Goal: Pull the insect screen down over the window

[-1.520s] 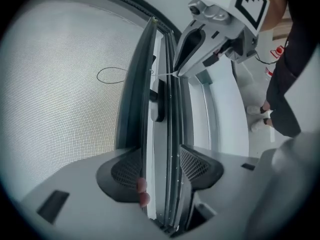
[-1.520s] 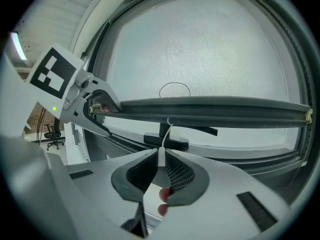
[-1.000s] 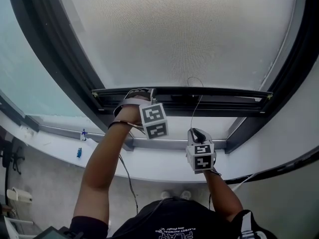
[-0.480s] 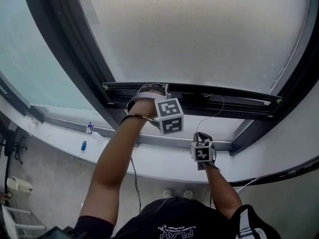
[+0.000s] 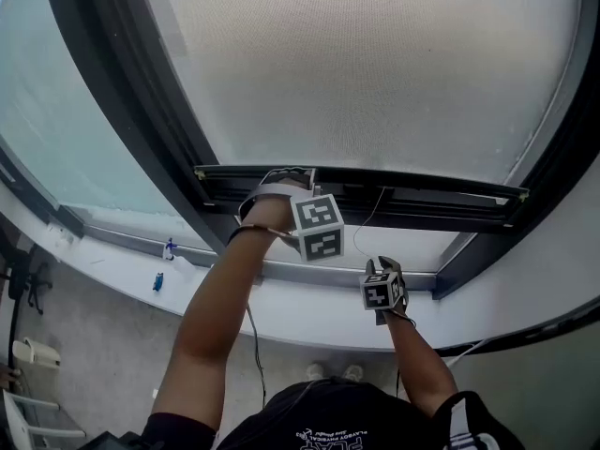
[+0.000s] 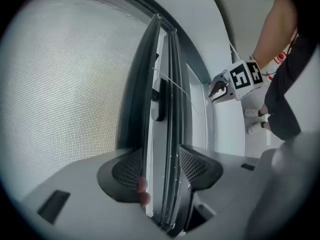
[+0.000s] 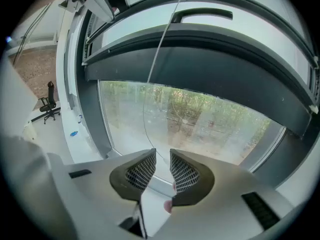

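The grey insect screen (image 5: 375, 64) covers most of the window, and its dark bottom bar (image 5: 422, 195) hangs a little above the sill. My left gripper (image 5: 281, 181) is shut on that bar (image 6: 162, 109), a pad against each side. My right gripper (image 5: 375, 265) sits lower, below the bar. A thin pull cord (image 5: 361, 223) drops slack from the bar into it. In the right gripper view the cord (image 7: 157, 54) runs into the narrow gap of the gripper (image 7: 162, 156). Those jaws have just been opening, and the pads do not press on the cord.
A white sill (image 5: 281, 298) runs below the window, with a small blue object (image 5: 157, 279) on it at the left. Dark frame posts (image 5: 141, 111) flank the screen. An office chair (image 7: 47, 101) stands on the floor at the far left.
My right gripper has sunk away from the bar. The cord's loop has come down and now hangs toward it. The left gripper has stayed on the bar.
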`<state>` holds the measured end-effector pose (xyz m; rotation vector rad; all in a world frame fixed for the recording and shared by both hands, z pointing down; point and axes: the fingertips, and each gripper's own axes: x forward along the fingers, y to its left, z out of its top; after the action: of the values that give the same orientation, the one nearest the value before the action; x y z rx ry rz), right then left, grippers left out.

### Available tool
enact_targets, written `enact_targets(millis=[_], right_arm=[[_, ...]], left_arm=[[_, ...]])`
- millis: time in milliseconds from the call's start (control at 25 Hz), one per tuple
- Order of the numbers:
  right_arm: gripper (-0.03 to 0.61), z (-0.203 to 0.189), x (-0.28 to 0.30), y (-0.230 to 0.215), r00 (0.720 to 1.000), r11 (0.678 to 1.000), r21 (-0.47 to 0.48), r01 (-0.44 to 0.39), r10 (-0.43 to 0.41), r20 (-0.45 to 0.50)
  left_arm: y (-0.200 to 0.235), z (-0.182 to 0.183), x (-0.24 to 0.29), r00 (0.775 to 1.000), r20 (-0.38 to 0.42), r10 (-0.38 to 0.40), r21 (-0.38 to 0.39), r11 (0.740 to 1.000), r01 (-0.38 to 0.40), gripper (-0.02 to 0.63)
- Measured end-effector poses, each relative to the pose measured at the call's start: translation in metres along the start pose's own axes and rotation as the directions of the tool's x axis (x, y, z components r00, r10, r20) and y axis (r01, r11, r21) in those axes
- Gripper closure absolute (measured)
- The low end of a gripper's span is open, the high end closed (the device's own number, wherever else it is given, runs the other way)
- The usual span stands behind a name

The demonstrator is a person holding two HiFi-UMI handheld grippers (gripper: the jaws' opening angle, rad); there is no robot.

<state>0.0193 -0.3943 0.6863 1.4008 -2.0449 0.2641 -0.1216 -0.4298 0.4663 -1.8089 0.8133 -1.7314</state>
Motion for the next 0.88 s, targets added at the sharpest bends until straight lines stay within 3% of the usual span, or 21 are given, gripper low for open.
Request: enact_targets(millis=[280,480,640,760,880], right_arm=[[0.509,0.023,-0.041,-0.006,0.995,0.999,0.042,-0.027,0.023,0.092],[0.509,0.072,-0.087,-0.018,0.974,1.0,0.024,-0.015,0.009,0.228],[0.511,0.104,-0.117,-0.024,0.959,1.0,-0.008,-0.025,0.027,0.282],[0.511,0.121,-0.134,-0.041,0.947,0.995,-0.092,0.047,-0.015,0.32],[0.511,0.141,-0.144,-0.057,0.93,0.96,-0.227,0.166,-0.076,0.358]], left_arm=[[0.002,-0.002,-0.001,1.0,-0.004,0.014,-0.001,1.0,-0.014,0.391],[0.003,-0.002,0.0,1.0,-0.006,0.024,-0.003,1.0,-0.024,0.391],[0.003,-0.004,-0.001,1.0,-0.012,0.02,-0.013,1.0,-0.02,0.391],[0.001,-0.001,0.0,1.0,-0.006,0.025,-0.015,1.0,-0.025,0.391],[0.002,-0.002,0.0,1.0,-0.004,0.022,-0.021,1.0,-0.022,0.391]])
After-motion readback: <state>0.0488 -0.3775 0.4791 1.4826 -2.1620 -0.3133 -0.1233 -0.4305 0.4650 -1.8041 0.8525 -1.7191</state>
